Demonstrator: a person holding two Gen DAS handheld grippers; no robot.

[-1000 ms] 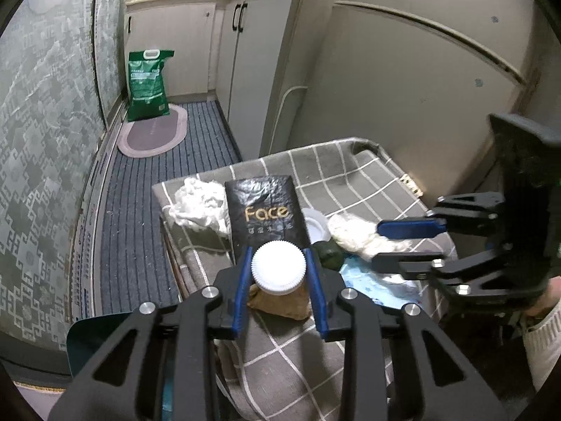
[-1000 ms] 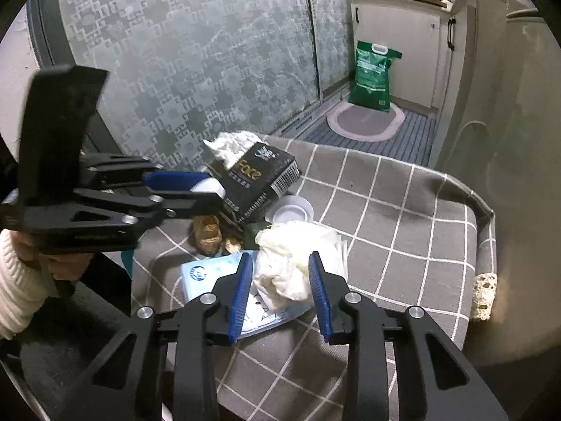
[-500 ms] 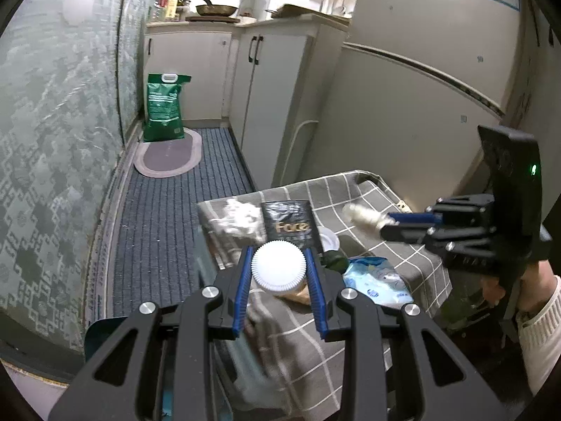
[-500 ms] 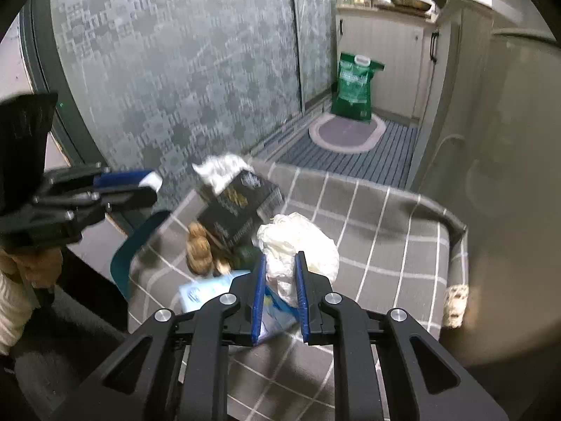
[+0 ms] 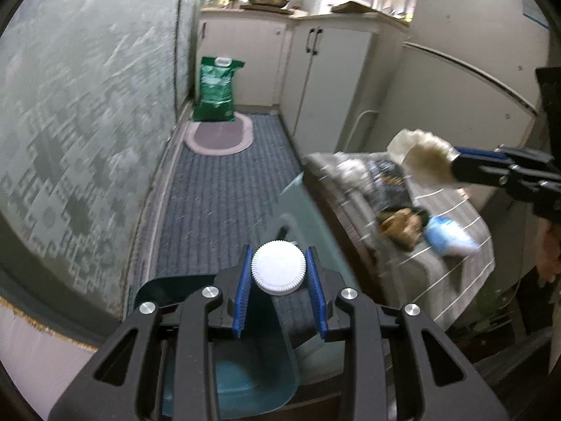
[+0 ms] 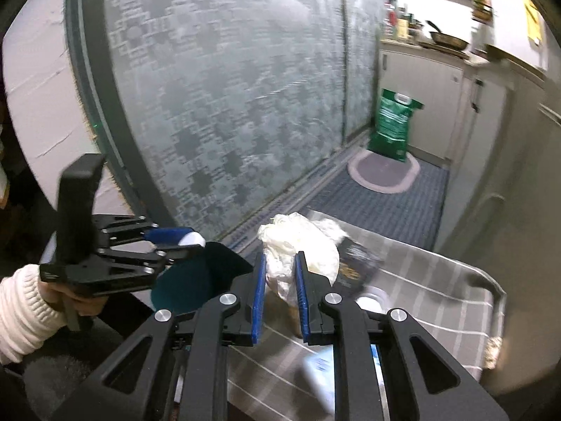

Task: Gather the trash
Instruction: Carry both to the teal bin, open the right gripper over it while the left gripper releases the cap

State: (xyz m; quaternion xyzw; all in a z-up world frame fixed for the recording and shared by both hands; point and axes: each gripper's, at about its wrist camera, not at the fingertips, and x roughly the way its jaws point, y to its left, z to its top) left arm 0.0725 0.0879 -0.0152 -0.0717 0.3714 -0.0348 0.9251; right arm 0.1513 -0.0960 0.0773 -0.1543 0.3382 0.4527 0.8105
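Observation:
My left gripper (image 5: 279,273) is shut on a white ribbed bottle cap (image 5: 278,267) and hangs over the teal trash bin (image 5: 252,382) on the floor beside the table. My right gripper (image 6: 279,280) is shut on a crumpled white tissue wad (image 6: 301,245), lifted above the checked tablecloth (image 6: 431,291). In the left wrist view that wad (image 5: 420,156) shows at the right gripper's tips. Left on the table are a black "Face" packet (image 6: 354,263), a brown lump (image 5: 401,224), a blue-white wipes pack (image 5: 450,236) and a small white lid (image 6: 368,301).
A frosted patterned glass door (image 6: 228,105) runs along the left. A green bag (image 5: 215,89) and an oval mat (image 5: 219,135) lie on the striped floor runner. White cabinets (image 5: 326,73) and a fridge (image 5: 455,105) stand behind the table. A hand in a white sleeve (image 6: 21,301) holds the left gripper.
The right gripper shut on the tissue wad and lifted it off the table. The left gripper carried the cap leftward from over the table to above the teal bin.

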